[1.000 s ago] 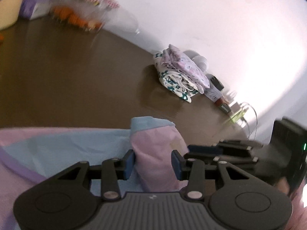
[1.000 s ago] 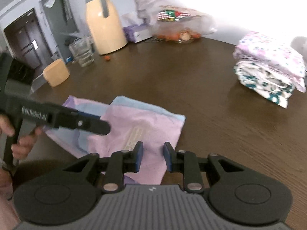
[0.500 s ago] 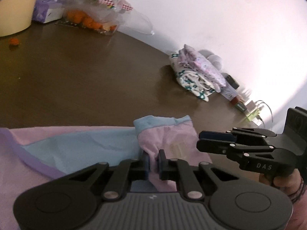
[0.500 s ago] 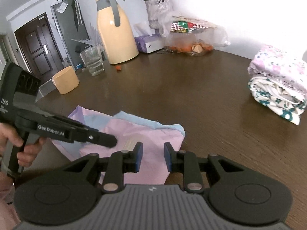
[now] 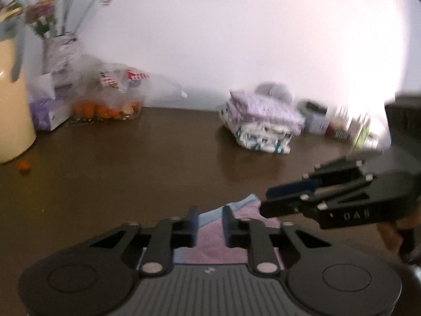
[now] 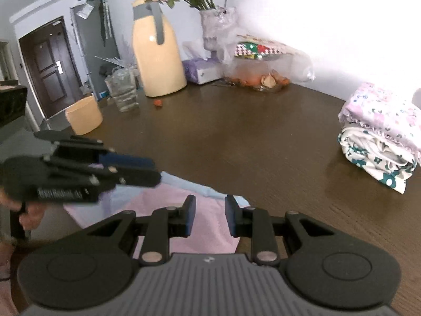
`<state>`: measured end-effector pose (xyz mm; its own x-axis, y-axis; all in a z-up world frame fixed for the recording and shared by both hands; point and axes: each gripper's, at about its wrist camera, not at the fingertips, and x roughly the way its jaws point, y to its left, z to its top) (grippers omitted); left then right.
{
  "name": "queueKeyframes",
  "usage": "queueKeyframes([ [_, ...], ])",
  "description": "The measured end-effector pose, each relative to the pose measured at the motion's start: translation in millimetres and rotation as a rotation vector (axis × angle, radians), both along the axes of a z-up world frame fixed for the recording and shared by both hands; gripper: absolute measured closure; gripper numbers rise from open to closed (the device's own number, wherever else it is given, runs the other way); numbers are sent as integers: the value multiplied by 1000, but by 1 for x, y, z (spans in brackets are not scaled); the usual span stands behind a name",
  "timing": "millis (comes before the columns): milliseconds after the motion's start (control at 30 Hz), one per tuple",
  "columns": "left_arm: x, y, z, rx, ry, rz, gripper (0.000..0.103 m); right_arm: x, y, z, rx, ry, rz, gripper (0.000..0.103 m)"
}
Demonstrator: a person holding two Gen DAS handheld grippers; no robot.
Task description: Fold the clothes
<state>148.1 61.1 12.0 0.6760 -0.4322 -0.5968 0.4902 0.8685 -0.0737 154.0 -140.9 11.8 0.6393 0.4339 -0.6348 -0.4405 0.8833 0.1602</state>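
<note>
Dark brown wood, a broad table (image 6: pixel 236 144), fills both wrist views under a white wall. At its near edge lies the garment being folded, a pastel pink and light blue cloth (image 6: pixel 205 223), flat on the wood with its blue corner pointing toward the middle of the table. Far off to the right sits a stack of folded floral clothes (image 6: pixel 381 137), well apart from it. At the back stands a cream thermos jug (image 6: pixel 158 60), with a vase of flowers (image 6: pixel 215 23), a purple tissue box (image 6: pixel 200 69) and a clear bag of oranges (image 6: pixel 260 76) beside it. The right gripper (image 6: pixel 210 200) hangs over the cloth's right part with its jaws parted and nothing between them. The left gripper (image 5: pixel 209 210), blurred in its own view, hangs over the cloth's left part; its jaws have just been closing, yet a narrow gap shows, and the cloth seen through it lies below, not pinched. A small orange fruit (image 6: pixel 158 102) rests alone near the jug.
</note>
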Motion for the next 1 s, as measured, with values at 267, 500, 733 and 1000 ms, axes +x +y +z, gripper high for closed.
queueKeyframes([
  [267,13,-6,-29,61,64,20,93,15,7,-34,8,75,-14,79],
  [500,-28,16,-4,7,-7,-10,90,-23,-8,-7,56,16,11,79],
  [733,-50,11,-19,56,24,-45,90,-45,-3,-20,32,62,34,79],
  [1000,-53,15,-17,44,10,-22,85,-49,-8,-21,61,61,12,77],
])
